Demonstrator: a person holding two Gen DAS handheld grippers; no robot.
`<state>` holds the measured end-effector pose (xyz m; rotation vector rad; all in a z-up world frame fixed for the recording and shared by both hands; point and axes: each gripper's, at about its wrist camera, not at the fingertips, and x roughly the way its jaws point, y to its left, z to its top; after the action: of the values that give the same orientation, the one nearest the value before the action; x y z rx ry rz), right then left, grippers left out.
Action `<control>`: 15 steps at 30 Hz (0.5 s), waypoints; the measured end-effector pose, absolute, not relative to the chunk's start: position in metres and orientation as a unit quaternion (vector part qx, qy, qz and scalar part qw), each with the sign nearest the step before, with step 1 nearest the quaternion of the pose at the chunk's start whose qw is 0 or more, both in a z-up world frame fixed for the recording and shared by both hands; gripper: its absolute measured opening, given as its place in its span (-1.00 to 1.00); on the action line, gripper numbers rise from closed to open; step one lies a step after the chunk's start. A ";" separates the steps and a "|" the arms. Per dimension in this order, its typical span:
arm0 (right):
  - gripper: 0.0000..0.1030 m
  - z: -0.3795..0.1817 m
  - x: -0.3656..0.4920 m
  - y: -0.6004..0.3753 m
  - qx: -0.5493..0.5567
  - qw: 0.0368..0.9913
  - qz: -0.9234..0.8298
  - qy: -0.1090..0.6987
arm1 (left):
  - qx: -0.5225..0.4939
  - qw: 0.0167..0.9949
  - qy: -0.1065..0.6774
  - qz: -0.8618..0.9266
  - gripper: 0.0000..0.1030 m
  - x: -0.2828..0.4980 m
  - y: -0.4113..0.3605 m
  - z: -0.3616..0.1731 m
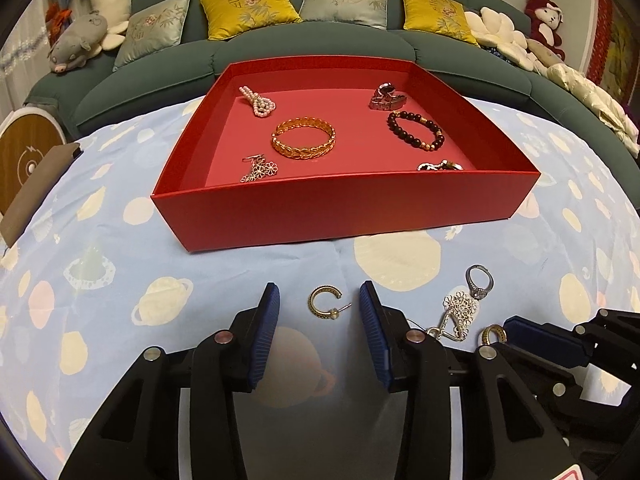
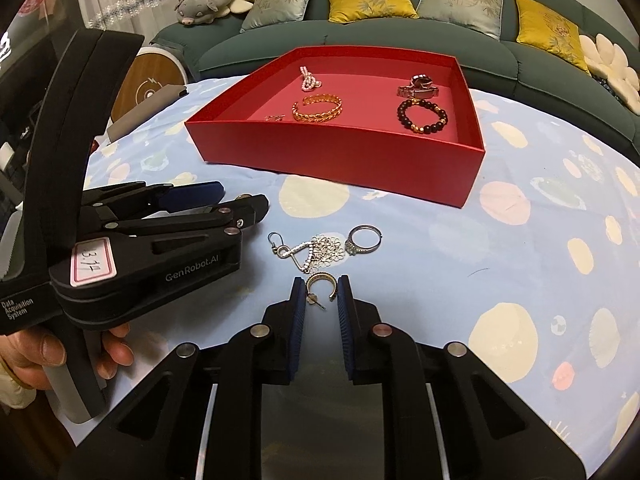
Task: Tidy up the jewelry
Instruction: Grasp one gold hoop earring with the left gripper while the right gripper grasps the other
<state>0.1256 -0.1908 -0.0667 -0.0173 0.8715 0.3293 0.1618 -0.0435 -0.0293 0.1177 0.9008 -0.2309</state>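
Two tongs work just in front of the red tray (image 1: 344, 212) on the desk (image 1: 120, 264). Left tongs (image 1: 319, 306) stand spread around one gold hoop earring (image 1: 325, 303), untouched. Right tongs (image 2: 321, 294) pinch a second gold hoop (image 2: 320, 282), beside a silver ring (image 2: 362, 240).

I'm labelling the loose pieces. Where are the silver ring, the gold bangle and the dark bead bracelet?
silver ring (image 2: 363, 239): right wrist view, its band.
gold bangle (image 1: 304, 141): left wrist view, its near rim.
dark bead bracelet (image 1: 416, 131): left wrist view, its beads.
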 end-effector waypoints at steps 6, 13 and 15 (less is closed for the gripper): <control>-0.70 -0.065 0.127 -0.198 -0.001 0.896 0.150 0.419 | 0.065 0.895 0.428 -0.112 -0.66 0.161 -0.045 -0.029; -0.69 -0.059 0.128 -0.199 0.006 0.899 0.151 0.412 | 0.034 0.892 0.433 -0.124 -0.66 0.156 -0.036 -0.021; -0.69 -0.054 0.129 -0.198 0.007 0.901 0.153 0.406 | 0.020 0.893 0.431 -0.129 -0.66 0.154 -0.031 -0.013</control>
<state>0.1293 -0.1978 -0.0543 0.0154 0.8408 0.3173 0.1535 -0.0308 -0.0132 0.0410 0.8945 -0.2684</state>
